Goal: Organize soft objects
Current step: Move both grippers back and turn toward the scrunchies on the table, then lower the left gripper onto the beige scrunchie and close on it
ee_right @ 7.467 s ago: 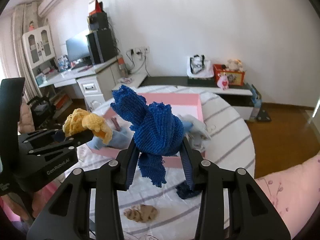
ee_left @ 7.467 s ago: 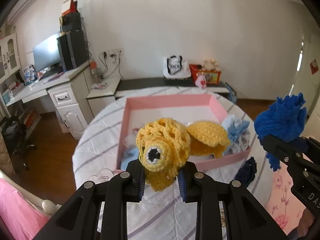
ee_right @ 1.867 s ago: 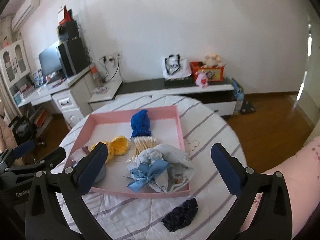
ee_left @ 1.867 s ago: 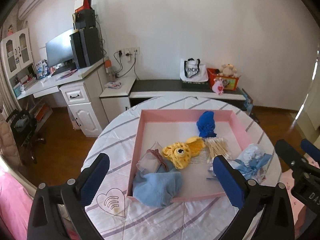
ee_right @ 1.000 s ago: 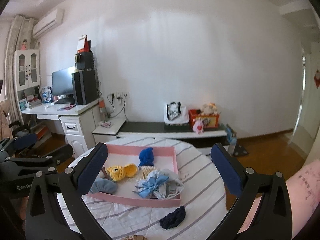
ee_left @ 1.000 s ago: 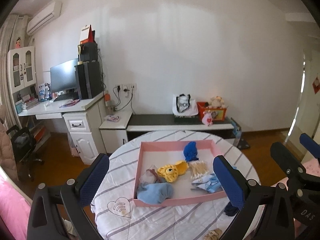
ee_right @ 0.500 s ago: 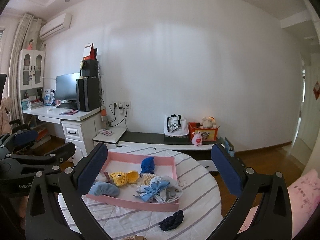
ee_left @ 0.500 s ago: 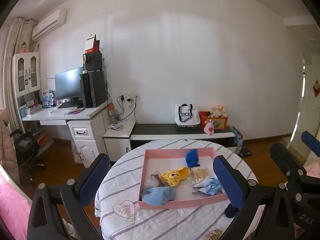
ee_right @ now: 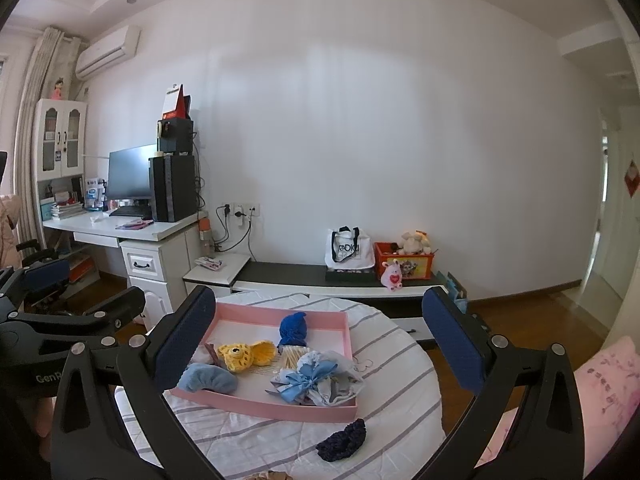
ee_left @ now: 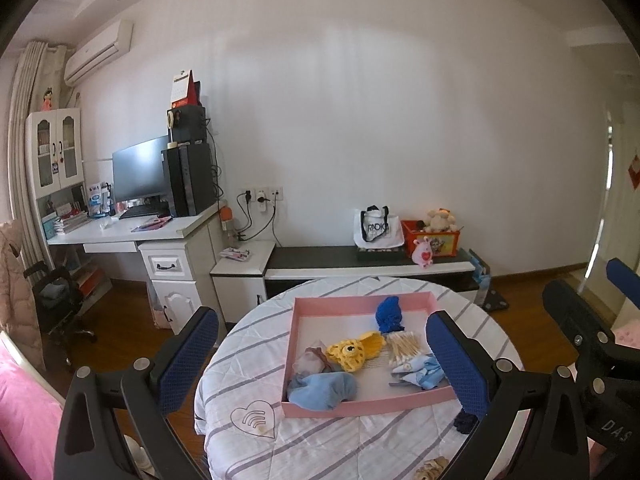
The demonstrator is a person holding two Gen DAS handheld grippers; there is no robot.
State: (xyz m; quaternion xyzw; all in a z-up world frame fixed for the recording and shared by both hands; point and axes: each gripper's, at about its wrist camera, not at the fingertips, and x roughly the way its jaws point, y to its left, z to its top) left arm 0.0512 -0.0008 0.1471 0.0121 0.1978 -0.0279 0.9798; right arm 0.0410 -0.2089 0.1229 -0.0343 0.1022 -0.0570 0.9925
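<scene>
A pink tray (ee_left: 360,303) (ee_right: 248,400) sits on the round striped table (ee_left: 320,444). In it lie a yellow crochet toy (ee_left: 352,354) (ee_right: 242,354), a blue knitted piece (ee_left: 389,314) (ee_right: 294,330), a light blue cloth (ee_left: 322,390) (ee_right: 206,378), cotton swabs (ee_left: 404,348) and a pale blue bow bundle (ee_right: 316,380). A dark navy scrunchie (ee_right: 342,440) and a tan scrunchie (ee_left: 432,468) lie on the table outside the tray. My left gripper (ee_left: 322,364) and right gripper (ee_right: 320,346) are both open and empty, held high and well back from the table.
A white desk (ee_left: 132,236) with a monitor and a tower PC stands at the left. A low black bench (ee_left: 360,264) with a tote bag and a toy box runs along the wall. A pink bed edge (ee_right: 600,384) lies at the right.
Both grippers let go of the yellow toy and the blue knitted piece, which now lie in the tray. Both grippers opened, then pulled back and up, away from the table.
</scene>
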